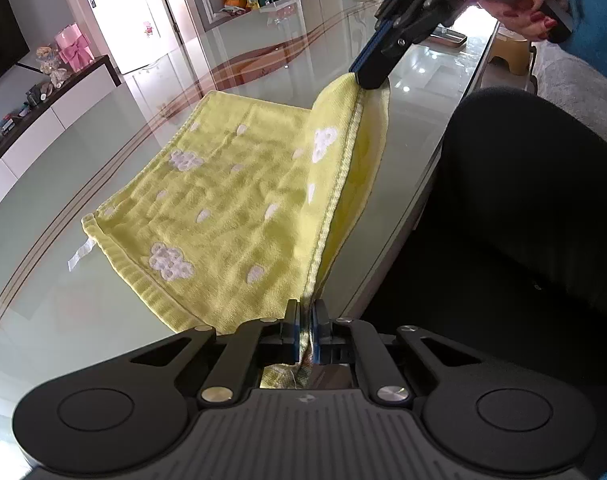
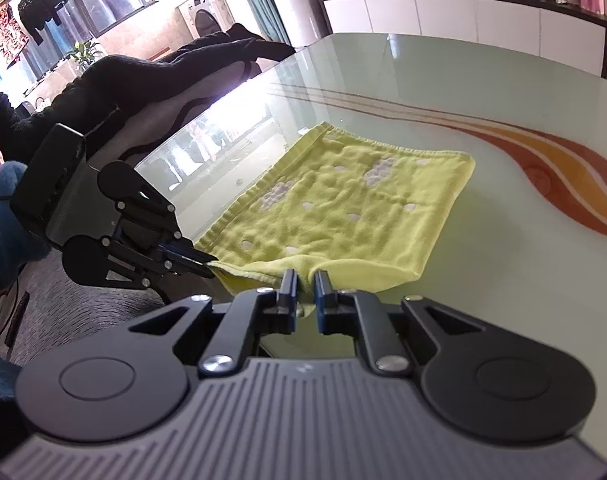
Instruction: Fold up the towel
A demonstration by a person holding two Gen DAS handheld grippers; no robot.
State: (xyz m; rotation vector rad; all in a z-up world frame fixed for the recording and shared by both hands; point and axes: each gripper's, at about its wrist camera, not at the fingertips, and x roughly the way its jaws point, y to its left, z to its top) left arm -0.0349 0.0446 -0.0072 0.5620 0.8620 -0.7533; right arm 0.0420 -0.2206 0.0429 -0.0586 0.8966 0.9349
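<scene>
A yellow towel [image 1: 231, 196] with white cloud and drop marks lies on the glass table, its near edge lifted. My left gripper [image 1: 305, 312] is shut on one near corner of the towel. My right gripper [image 1: 369, 80] is shut on the other near corner and holds it up off the glass. In the right wrist view the towel [image 2: 343, 208] lies ahead, the right gripper [image 2: 305, 280] pinches its near fold, and the left gripper [image 2: 207, 266] grips the corner at the left.
The glass table [image 1: 103, 160] has an orange and brown swirl [image 2: 563, 184]. A black chair back [image 1: 523, 208] stands at the table's edge. A white sideboard [image 2: 463, 12] with ornaments stands beyond the table. A small white tag [image 1: 79, 254] sticks out beside the towel.
</scene>
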